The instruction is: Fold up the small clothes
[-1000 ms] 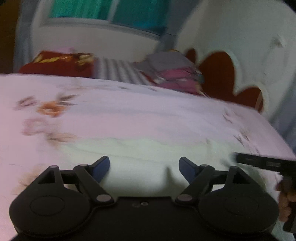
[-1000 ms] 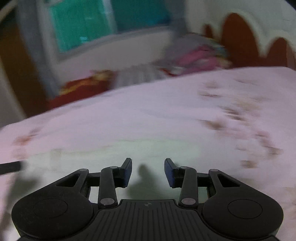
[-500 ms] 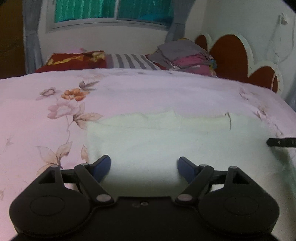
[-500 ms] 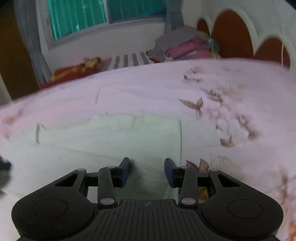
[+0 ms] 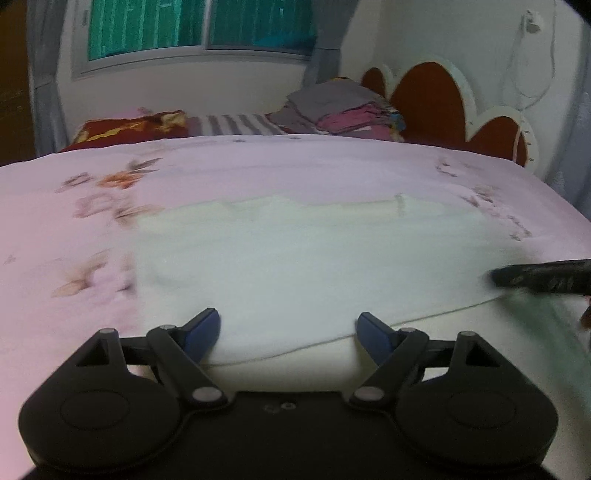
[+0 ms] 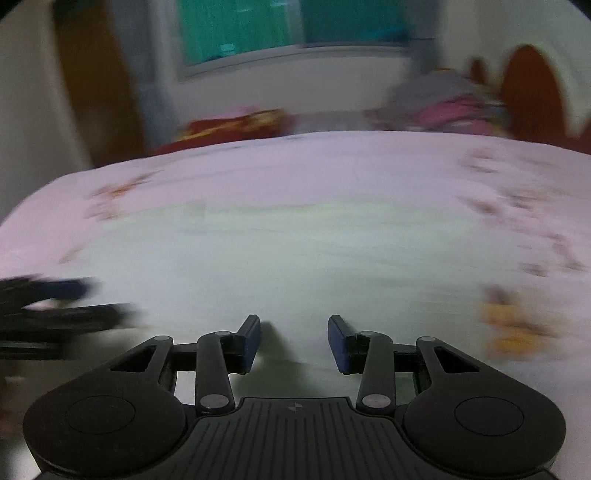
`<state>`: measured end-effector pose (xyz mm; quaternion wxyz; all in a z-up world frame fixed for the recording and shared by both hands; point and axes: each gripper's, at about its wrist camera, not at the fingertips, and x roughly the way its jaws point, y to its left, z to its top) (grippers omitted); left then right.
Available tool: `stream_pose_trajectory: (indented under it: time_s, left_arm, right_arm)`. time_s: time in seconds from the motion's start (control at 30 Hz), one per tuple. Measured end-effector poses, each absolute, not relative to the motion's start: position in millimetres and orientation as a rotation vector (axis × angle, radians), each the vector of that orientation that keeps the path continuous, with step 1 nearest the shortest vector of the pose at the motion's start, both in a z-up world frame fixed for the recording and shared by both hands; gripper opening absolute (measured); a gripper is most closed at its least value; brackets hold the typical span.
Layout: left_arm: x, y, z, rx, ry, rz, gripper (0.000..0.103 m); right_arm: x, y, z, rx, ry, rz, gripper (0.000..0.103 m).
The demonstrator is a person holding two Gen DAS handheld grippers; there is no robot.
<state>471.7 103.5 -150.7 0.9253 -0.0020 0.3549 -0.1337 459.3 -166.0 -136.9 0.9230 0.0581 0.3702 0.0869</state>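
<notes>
Left gripper [image 5: 288, 326]: jaws spread wide, nothing between them; blue fingertips [image 5: 201, 332] poised just over the near hem of the garment, contact not determinable.
Right gripper [image 6: 294, 341]: jaws parted to a middling gap, nothing held; view heavily blurred; also seen from the left wrist view as a dark bar at the right edge.
Pale cream garment [image 5: 303, 258]: spread flat on the bed, directly ahead of both tools; near part apparently doubled over, with a hem or seam line running across it between the left fingertips; exact kind of garment not determinable. Judged light, limp and thin; unlikely to slip much on the cotton cover, yet likely to sag and crease if lifted by one point alone; nothing fragile. Best taken at the near corners or along the near hem, one tool to each side, pinching all layers together; grip at mid-panel judged poor, liable to catch the cover beneath.
Pink floral bedspread [image 5: 74, 229]: soft, yielding ground under the garment; risk of being pinched along with the cloth.
Nothing lying upon or across the garment; only the opposite tool close at either side, a possible crossing hazard in a fold.
Red patterned pillow [image 5: 129, 127]; striped cloth [image 5: 236, 123]; stack of folded clothes [image 5: 343, 109], grey uppermost, pink below: all well apart at the far edge, no obstruction.
Scalloped red headboard [image 5: 436, 92] at far right; green window [image 5: 199, 24] behind.
</notes>
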Motion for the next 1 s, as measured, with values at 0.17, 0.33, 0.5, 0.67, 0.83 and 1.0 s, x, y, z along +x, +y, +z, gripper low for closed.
stream_pose_trajectory:
  time_s: [0.17,0.33,0.5,0.67,0.83,1.0]
  left_arm:
    - [466,118,-151,-0.022,0.730,-0.246,0.081]
    - [460,123,-147,-0.025,0.730,-0.256,0.081]
    - [459,135,-149,-0.040,0.737,-0.257,0.082]
    - [456,140,-148,-0.062,0.738,-0.270,0.083]
    - [437,157,-150,-0.088,0.762,-0.239,0.084]
    - [398,172,-149,-0.056,0.768,-0.202,0.095]
  right_arm:
    - [460,-207,-138,0.136,0.782,0.088,0.026]
    - [453,-199,-135,0.130,0.783,0.062,0.027]
    - [448,-200,-128,0.136,0.771,0.037,0.027]
    - [455,-196,-131,0.129,0.817,0.030,0.027]
    - [438,-204,-116,0.198,0.758,0.016,0.028]
    - [409,-208,-111,0.178,0.728,0.045,0.070]
